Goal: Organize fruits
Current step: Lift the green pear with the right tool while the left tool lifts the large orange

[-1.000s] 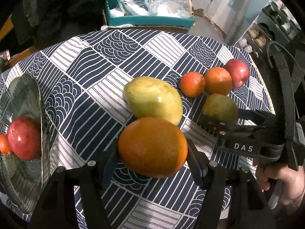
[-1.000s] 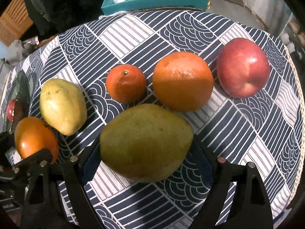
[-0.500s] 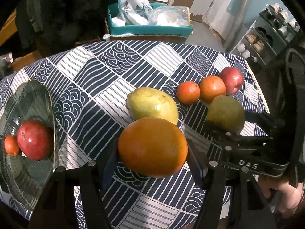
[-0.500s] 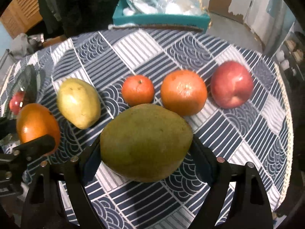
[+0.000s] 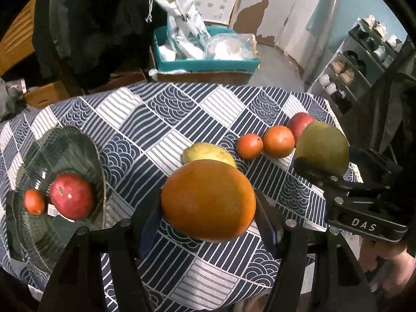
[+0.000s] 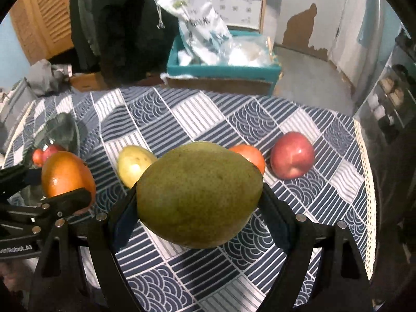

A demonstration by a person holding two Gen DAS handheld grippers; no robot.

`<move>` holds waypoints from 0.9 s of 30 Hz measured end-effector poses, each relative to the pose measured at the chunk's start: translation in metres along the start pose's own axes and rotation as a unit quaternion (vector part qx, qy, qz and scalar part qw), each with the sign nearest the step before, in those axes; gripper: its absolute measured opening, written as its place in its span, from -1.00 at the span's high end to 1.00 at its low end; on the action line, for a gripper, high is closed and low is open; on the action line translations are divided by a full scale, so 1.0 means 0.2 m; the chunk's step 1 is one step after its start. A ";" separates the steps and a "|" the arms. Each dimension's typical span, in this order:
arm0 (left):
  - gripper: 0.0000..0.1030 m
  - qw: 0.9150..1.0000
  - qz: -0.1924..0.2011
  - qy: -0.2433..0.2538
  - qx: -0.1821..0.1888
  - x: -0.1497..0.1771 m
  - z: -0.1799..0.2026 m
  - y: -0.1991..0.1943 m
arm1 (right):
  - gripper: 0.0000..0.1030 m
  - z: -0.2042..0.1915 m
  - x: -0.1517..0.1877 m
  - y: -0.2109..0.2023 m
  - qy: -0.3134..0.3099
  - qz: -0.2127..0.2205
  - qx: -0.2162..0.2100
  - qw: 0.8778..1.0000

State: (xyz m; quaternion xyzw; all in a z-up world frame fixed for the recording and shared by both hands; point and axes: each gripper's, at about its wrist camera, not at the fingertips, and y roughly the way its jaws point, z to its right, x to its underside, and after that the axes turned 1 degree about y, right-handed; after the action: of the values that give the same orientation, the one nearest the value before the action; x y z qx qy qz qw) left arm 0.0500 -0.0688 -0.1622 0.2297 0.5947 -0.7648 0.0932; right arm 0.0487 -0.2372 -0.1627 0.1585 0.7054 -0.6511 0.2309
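I count two mangoes, one green (image 6: 199,195), one yellow (image 5: 208,153); two big oranges (image 5: 208,200) (image 5: 278,141); two small tangerines (image 5: 249,146) (image 5: 34,201); one red apple (image 6: 291,155); one pomegranate (image 5: 71,196); one glass bowl (image 5: 65,143); one teal box (image 5: 205,63) past the table's far edge.

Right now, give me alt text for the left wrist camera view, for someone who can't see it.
The left gripper clamps a large orange above a blue patterned tablecloth. At right, the right gripper holds a green mango; a yellow mango, two small oranges and a red apple lie on the cloth. At left, a glass bowl holds two fruits.
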 end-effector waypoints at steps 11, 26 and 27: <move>-0.32 0.999 0.036 0.004 0.002 -0.03 0.00 -0.20 | -0.65 -0.05 -0.06 -0.19 -0.010 0.046 -0.015 0.999; -0.32 0.996 0.093 0.003 -0.008 -0.05 -0.05 -0.45 | -0.65 -0.15 -0.10 -0.38 -0.029 0.094 -0.029 0.995; -0.32 0.995 0.097 0.003 -0.009 -0.05 -0.05 -0.46 | -0.65 -0.16 -0.11 -0.38 -0.030 0.096 -0.030 0.994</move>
State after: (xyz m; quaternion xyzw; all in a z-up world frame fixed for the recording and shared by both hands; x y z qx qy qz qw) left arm 0.0225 -0.0344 -0.0799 0.2876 0.5765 -0.7463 0.1671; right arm 0.0227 -0.2121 -0.0849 0.1986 0.6989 -0.6090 0.3180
